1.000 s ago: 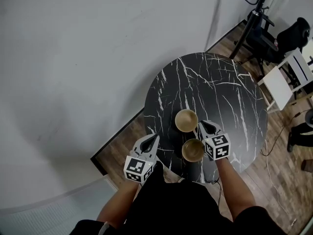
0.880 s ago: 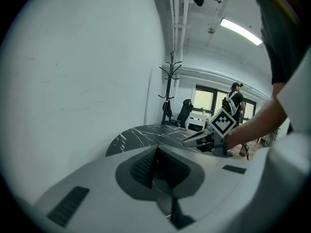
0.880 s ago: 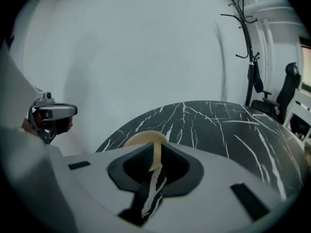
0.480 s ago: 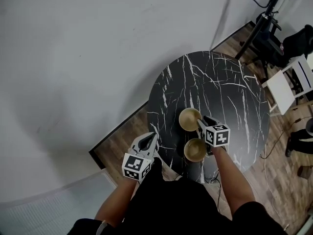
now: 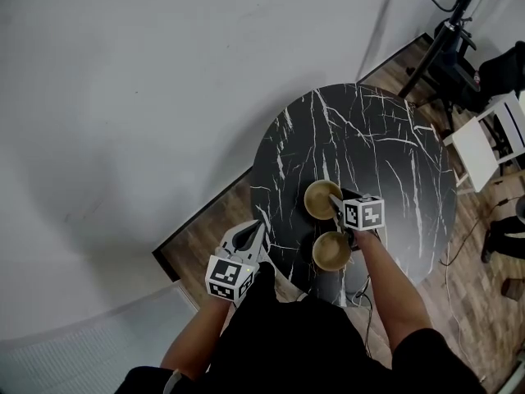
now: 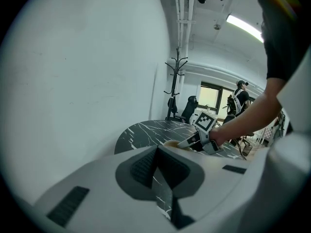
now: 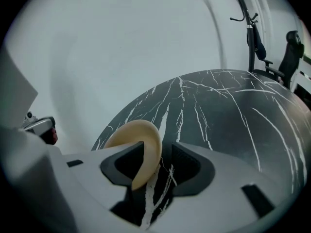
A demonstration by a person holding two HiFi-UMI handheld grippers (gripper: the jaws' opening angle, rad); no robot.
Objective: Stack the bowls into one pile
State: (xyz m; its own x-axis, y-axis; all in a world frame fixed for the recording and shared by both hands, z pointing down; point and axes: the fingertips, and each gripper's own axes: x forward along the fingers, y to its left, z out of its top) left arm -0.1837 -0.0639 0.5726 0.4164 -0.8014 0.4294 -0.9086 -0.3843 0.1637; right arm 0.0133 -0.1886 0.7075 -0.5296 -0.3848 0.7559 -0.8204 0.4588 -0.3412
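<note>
Two tan bowls stand apart on the round black marble table (image 5: 385,146). The far bowl (image 5: 320,197) has its near right rim between the jaws of my right gripper (image 5: 338,207), which are opening. In the right gripper view that rim (image 7: 141,142) stands in the gap of my right gripper (image 7: 163,152), with space on its right side. The near bowl (image 5: 331,251) sits just below that hand, untouched. My left gripper (image 5: 256,231) hovers at the table's near left edge, shut and holding nothing, away from both bowls. In its own view my left gripper (image 6: 158,149) points across the table at the right gripper (image 6: 201,135).
A white wall runs close behind the table on the left. A coat stand (image 5: 439,31), a dark office chair (image 5: 500,68) and a white chair (image 5: 484,142) stand on the wooden floor to the right. A person (image 6: 238,98) stands far off.
The right gripper has dropped and swung over the far bowl's rim, and its jaws have gone from shut to wide apart. The left gripper has hardly moved.
</note>
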